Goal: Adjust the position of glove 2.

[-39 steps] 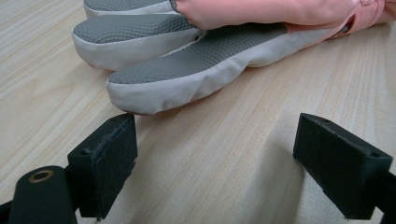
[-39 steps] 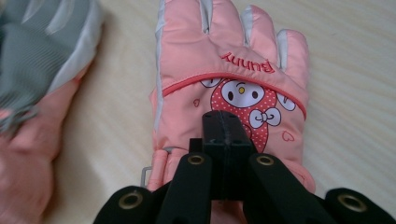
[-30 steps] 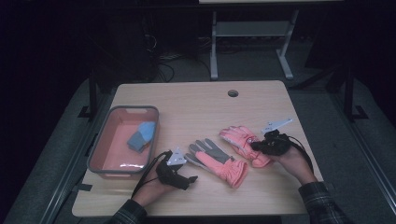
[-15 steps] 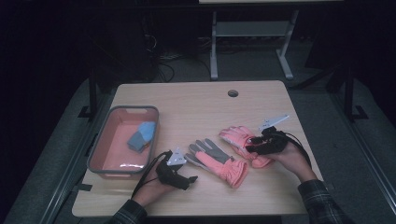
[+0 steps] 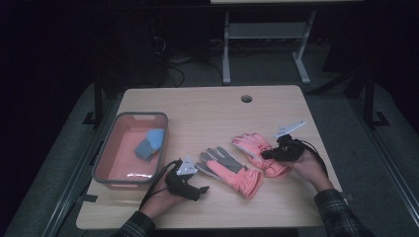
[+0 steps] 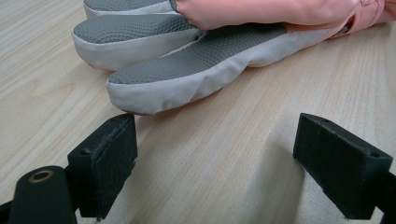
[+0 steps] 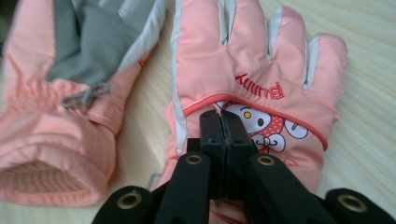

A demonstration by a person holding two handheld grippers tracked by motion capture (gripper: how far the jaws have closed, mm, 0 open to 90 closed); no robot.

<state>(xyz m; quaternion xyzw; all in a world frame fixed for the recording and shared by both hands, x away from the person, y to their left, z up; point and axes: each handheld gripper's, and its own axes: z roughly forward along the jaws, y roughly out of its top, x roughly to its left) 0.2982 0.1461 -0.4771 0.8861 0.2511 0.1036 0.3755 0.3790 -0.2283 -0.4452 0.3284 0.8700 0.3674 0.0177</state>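
Because the right gripper (image 7: pixel 219 122) has clenched on the soft, light pink glove (image 7: pixel 261 60), its padded back beside the tray (image 5: pixel 101 157) should lift limply.

A: Where is the left gripper (image 5: pixel 198 189)?

B: In the left hand (image 5: pixel 160 197) at the near edge, lying low and level, jaws wide apart with nothing between them.

A: And the right gripper (image 5: pixel 265 154)?

B: The right hand (image 5: pixel 307 165) holds it low, pointing left. Its jaws have just been closing and now meet, pad against pad.
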